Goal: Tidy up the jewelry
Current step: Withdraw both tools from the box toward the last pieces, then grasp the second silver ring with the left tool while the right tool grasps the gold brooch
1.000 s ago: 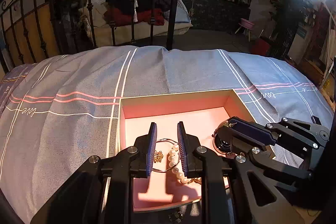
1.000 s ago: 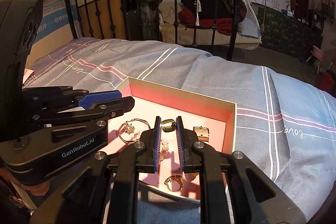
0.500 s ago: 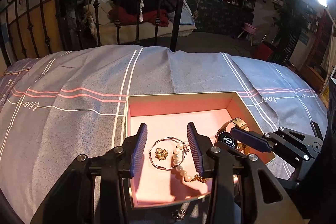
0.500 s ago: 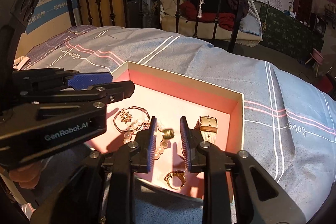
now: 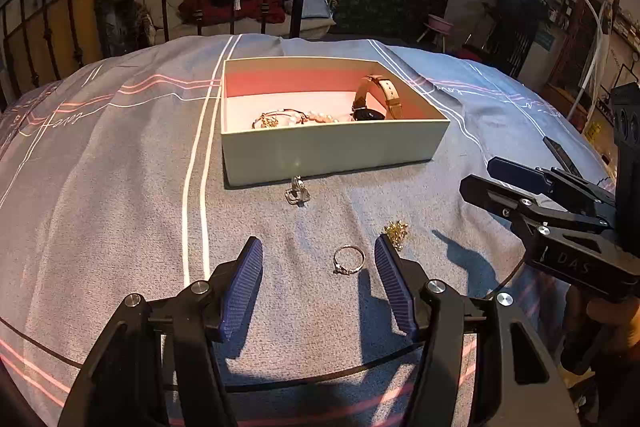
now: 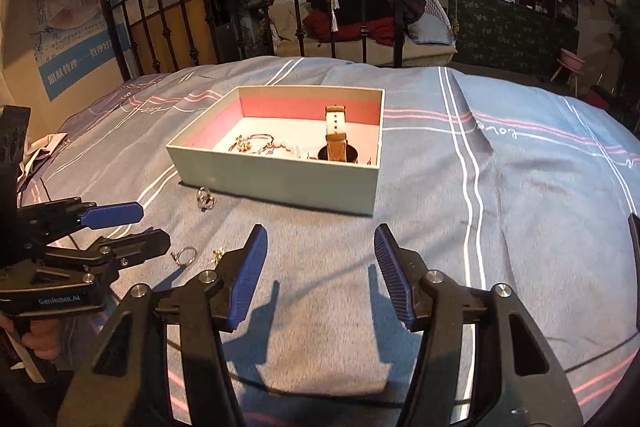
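While both grippers' jaws gape empty, ring (image 5: 349,264) flat on bedspread (image 5: 120,187), box (image 5: 332,147) long axis crosswise beyond.

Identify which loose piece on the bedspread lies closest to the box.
The silver ring, just off the box's front wall. The thin gold ring and gold charm lie nearer the left gripper.

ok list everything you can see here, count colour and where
box: 1, pale outside, pink inside, on the bedspread
watch: 1, dark face, tan strap, in the box at right
bracelets: at least 2, one gold, one pearl, in the box at left
silver ring: 1, on the bedspread by the box front
gold ring: 1, between the left tool's fingers, untouched
gold charm: 1, right of the gold ring
bedspread: 1, grey-blue, pink and white stripes
left tool: 1, black, blue pads, open
right tool: 1, same, open, empty
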Tool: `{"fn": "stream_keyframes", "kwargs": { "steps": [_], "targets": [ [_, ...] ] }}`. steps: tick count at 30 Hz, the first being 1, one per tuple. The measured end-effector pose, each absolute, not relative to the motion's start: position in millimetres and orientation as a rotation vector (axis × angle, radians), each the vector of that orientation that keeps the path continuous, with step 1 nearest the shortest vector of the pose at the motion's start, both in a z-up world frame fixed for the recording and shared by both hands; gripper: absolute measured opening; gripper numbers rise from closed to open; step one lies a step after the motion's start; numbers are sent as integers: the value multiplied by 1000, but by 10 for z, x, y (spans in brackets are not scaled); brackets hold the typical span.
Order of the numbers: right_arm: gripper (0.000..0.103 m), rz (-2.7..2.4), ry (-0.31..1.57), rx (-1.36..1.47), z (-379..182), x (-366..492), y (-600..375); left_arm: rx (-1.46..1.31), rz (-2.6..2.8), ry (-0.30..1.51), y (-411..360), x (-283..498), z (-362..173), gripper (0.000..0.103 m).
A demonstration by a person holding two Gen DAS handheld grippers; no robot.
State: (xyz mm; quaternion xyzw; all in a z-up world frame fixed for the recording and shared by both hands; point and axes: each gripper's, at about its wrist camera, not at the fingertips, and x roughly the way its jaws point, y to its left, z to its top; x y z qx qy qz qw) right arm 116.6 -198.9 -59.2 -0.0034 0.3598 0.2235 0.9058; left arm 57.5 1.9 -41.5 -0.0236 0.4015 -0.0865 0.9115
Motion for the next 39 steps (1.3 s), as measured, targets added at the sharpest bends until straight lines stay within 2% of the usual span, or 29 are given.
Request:
{"fn": "stream_keyframes", "kwargs": {
  "steps": [2, 3, 4, 7, 23, 24, 26, 28, 29, 39],
  "targets": [
    [56, 461, 754, -5, -640, 1133, -1990, -15, -166, 843, -45, 624, -466, 57],
    [56, 462, 758, -6, -661, 1123, -1989, 8, -158, 856, -88, 659, -491, 52],
    [56, 465, 762, -7, -671, 1115, -1981, 35, -157, 870, -131, 696, -526, 34],
    [56, 471, 766, -16, -681, 1093, -1951, 105, -136, 863, -209, 725, -603, 18],
    [56, 600, 842, -197, -818, 1155, -1291, -109, -118, 828, 187, 674, -531, 17],
    [54, 604, 844, -204, -827, 1162, -1264, -108, -117, 828, 183, 674, -534, 18],
    [44, 617, 842, -205, -832, 1158, -1248, -107, -119, 833, 184, 677, -541, 18],
    [21, 621, 839, -200, -840, 1139, -1258, -104, -126, 838, 168, 679, -555, 17],
    [18, 628, 841, -184, -841, 1135, -1273, -99, -124, 837, 156, 676, -561, 18],
    [18, 615, 822, -117, -811, 1076, -1389, -69, -128, 840, 69, 670, -574, 18]
  ]
}}
